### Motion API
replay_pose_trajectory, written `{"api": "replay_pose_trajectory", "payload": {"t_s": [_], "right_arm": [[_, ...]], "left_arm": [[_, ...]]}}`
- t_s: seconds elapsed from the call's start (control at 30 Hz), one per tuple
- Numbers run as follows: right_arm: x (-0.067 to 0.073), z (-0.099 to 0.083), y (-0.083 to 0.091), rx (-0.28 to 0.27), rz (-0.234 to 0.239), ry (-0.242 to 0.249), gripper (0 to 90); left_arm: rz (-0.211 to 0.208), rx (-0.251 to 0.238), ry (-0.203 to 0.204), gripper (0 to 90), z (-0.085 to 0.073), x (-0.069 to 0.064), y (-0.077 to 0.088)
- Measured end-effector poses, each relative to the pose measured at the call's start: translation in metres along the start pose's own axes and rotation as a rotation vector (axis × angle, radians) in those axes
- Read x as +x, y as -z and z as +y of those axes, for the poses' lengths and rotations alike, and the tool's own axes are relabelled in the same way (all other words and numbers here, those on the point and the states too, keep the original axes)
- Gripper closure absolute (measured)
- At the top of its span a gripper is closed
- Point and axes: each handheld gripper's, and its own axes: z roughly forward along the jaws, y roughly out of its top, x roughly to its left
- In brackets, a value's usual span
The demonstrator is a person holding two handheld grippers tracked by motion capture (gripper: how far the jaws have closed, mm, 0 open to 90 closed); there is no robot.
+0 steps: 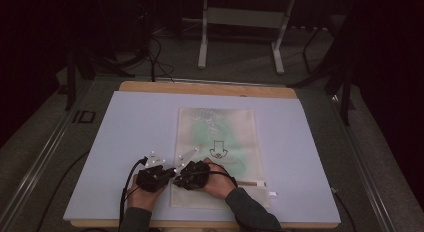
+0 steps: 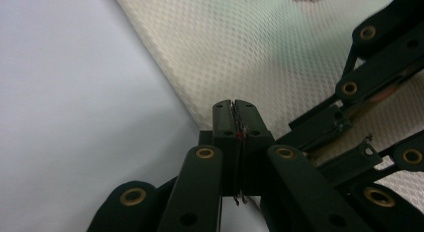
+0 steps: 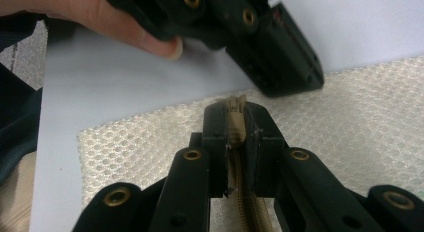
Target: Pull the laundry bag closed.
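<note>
Mesh bag (image 1: 218, 142) lies flat on the counter (image 1: 125, 142), its long axis running away from the person. Both tongs meet at its near left corner. Right tongs (image 3: 235, 114) are clamped on the tan zipper tape (image 3: 239, 187), which runs back beneath them along the near edge. Left tongs (image 2: 234, 112) are pressed together at the bag's edge, just beside the right; whether mesh is caught cannot be told. Judged, any pull on the zipper falls to the right hand.

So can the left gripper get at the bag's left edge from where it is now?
Probably yes: the left gripper, jaws shut, sits right beside the mesh bag at that edge, with nothing between.
</note>
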Motion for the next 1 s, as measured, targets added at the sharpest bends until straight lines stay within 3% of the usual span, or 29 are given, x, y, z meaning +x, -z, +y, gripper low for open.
{"api": "replay_pose_trajectory", "payload": {"t_s": [0.2, 0.43, 1.0], "right_arm": [[0.0004, -0.0006, 0.0000, -0.005, -0.003, 0.000, 81.4], [0.0002, -0.0020, 0.0006, -0.012, -0.003, 0.001, 81.7], [0.0002, -0.0070, 0.0056, -0.012, -0.014, 0.006, 82.2]], "left_arm": [[-0.007, 0.012, 0.002, 88.0, -0.0002, -0.0010, -0.0018], [0.019, 0.031, -0.005, 89.4, 0.0008, -0.0042, -0.0018], [0.021, 0.029, 0.003, 89.6, 0.0000, -0.0042, -0.0018]]}}
